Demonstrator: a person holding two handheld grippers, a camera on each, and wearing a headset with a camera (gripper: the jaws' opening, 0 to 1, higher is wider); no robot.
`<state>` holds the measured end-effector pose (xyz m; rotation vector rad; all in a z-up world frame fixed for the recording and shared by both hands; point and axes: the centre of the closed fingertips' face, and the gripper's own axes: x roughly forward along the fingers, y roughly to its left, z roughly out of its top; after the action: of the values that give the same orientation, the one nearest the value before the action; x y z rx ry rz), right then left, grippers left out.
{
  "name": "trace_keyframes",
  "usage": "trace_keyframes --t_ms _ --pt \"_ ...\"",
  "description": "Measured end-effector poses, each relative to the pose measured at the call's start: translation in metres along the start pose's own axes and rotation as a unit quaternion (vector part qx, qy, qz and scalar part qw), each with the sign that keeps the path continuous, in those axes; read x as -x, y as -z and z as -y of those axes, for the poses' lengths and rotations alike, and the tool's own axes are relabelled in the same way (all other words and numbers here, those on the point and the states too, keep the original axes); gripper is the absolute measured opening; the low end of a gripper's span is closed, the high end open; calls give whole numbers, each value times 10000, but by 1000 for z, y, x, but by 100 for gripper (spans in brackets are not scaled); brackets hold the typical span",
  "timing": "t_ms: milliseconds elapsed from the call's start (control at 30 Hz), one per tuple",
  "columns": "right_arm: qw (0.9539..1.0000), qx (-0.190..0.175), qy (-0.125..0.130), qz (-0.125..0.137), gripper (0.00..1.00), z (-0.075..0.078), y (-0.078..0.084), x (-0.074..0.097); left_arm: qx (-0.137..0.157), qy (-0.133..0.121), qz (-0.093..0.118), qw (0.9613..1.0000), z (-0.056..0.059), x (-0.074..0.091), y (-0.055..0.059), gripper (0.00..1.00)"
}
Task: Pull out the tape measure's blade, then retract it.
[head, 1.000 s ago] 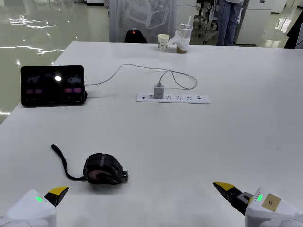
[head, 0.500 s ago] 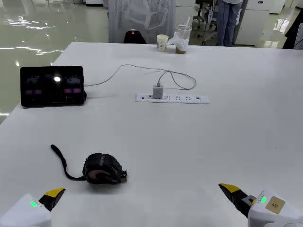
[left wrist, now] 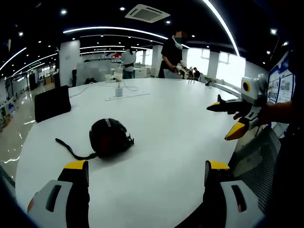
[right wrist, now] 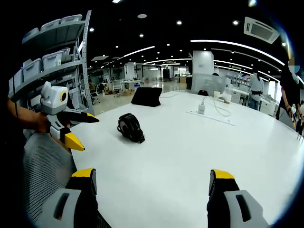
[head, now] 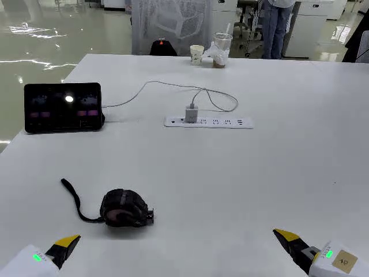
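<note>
Toward the worktop's [head: 259,161] near left corner the tape measure [head: 125,208] is found lying free, the left gripper [left wrist: 147,171] and right gripper [right wrist: 152,178] held wide open and empty; if left unpinned, it could be dragged along by the pull.

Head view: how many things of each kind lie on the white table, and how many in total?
tape measure: 1
tablet: 1
power strip: 1
charger with its cable: 1
cups: 2 (paper cup, clear plastic cup)
Total: 6
</note>
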<state>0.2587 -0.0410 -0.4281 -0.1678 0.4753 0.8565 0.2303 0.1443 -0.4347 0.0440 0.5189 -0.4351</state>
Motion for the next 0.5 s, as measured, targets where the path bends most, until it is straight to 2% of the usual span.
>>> trace_keyframes --t_ms 500 --pt "9998 -199 45 31 99 -7 1 3 65 -125 71 9999 1 1 -4 99"
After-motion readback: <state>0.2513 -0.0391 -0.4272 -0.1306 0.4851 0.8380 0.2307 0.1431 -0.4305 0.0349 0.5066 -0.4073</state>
